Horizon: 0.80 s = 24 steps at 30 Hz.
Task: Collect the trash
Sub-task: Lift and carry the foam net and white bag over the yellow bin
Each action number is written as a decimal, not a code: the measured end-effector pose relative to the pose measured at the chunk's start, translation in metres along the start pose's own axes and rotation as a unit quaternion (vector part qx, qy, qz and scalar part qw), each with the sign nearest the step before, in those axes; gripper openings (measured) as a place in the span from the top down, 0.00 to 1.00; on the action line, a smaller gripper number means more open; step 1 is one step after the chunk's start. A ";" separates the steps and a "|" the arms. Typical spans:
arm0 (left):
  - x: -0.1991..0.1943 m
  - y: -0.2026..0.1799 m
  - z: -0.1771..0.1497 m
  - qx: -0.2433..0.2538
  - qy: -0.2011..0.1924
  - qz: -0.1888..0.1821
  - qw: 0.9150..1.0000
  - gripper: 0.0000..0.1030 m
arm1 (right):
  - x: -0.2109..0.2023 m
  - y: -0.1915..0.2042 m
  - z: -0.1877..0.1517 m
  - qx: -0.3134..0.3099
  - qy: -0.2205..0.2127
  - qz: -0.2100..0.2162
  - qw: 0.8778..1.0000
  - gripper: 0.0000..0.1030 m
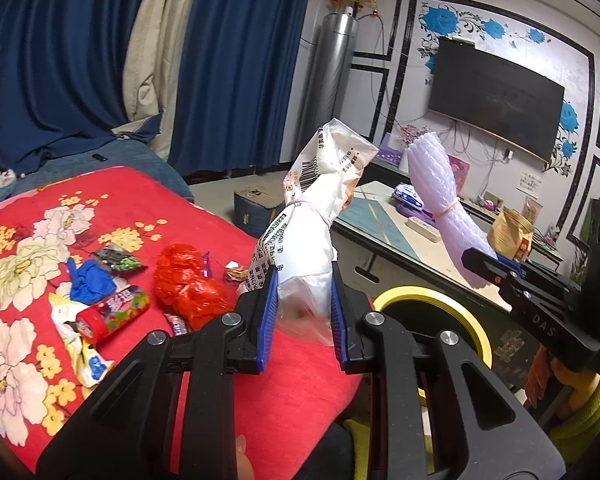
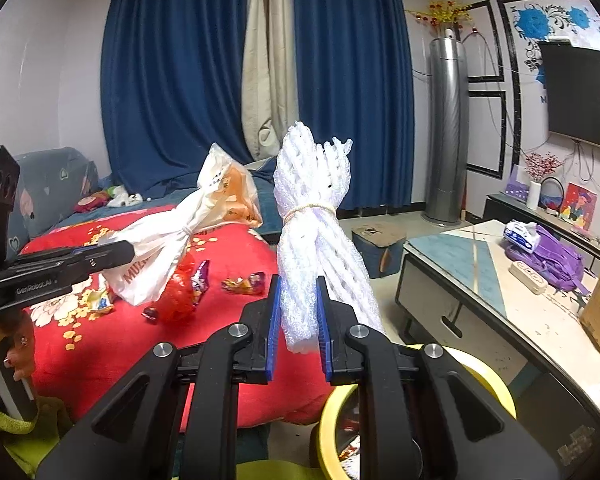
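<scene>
My left gripper (image 1: 304,320) is shut on a white plastic wrapper bundle (image 1: 312,232) tied with a rubber band, held upright over the edge of the red floral blanket (image 1: 140,208). It also shows in the right wrist view (image 2: 172,236). My right gripper (image 2: 298,320) is shut on a white foam net bundle (image 2: 314,220), also banded, held upright; it shows in the left wrist view (image 1: 440,196). A yellow-rimmed bin (image 1: 452,308) sits below both grippers (image 2: 480,376). More trash lies on the blanket: a red plastic bag (image 1: 188,284), a blue glove (image 1: 90,280), a candy tube (image 1: 112,312), wrappers (image 2: 242,282).
A low table (image 2: 480,280) stands to the right with a purple bag (image 2: 548,256), a power strip (image 2: 528,276) and a brown paper bag (image 1: 512,232). A cardboard box (image 2: 376,244) sits on the floor beyond. Blue curtains and a wall television are at the back.
</scene>
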<state>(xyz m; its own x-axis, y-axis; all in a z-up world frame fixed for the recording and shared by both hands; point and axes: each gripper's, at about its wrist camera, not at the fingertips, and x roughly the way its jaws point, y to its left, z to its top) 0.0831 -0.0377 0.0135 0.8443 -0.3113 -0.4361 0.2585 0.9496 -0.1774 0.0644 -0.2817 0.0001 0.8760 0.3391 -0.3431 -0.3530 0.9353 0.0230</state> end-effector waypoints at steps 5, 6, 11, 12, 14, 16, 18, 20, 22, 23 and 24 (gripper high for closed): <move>0.006 -0.011 -0.003 0.009 0.006 -0.013 1.000 0.83 | -0.004 -0.012 -0.003 0.010 -0.003 -0.019 1.000 0.85; 0.007 -0.013 -0.004 0.011 0.007 -0.016 1.000 0.83 | -0.005 -0.015 -0.004 0.012 -0.003 -0.023 1.000 0.85; 0.016 -0.029 -0.008 0.020 0.016 -0.029 0.999 0.83 | -0.008 -0.031 -0.011 0.025 0.001 -0.039 0.999 0.85; 0.019 -0.031 -0.009 0.024 0.018 -0.032 0.999 0.83 | -0.009 -0.034 -0.012 0.027 0.002 -0.042 0.999 0.85; 0.023 -0.037 -0.011 0.030 0.023 -0.038 0.999 0.83 | -0.009 -0.038 -0.014 0.032 0.003 -0.047 0.998 0.85; 0.028 -0.044 -0.013 0.034 0.027 -0.044 0.998 0.83 | -0.011 -0.042 -0.016 0.035 0.003 -0.052 0.998 0.85; 0.033 -0.047 -0.013 0.037 0.031 -0.049 0.998 0.83 | -0.013 -0.048 -0.017 0.041 0.003 -0.058 0.997 0.85; 0.038 -0.053 -0.015 0.041 0.036 -0.055 0.997 0.83 | -0.014 -0.054 -0.019 0.046 0.003 -0.064 0.997 0.85; 0.044 -0.057 -0.017 0.044 0.041 -0.061 0.996 0.83 | -0.016 -0.059 -0.022 0.053 0.004 -0.071 0.996 0.85; 0.047 -0.060 -0.018 0.046 0.044 -0.065 0.996 0.83 | -0.016 -0.062 -0.022 0.055 0.005 -0.073 0.996 0.85; 0.049 -0.063 -0.019 0.047 0.046 -0.068 0.995 0.83 | -0.017 -0.065 -0.024 0.057 0.006 -0.077 0.995 0.85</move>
<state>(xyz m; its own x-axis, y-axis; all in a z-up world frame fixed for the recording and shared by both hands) 0.0992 -0.1133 -0.0136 0.7531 -0.4356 -0.4930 0.4145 0.8961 -0.1585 0.0645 -0.3509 -0.0181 0.9127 0.1908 -0.3612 -0.1749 0.9816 0.0766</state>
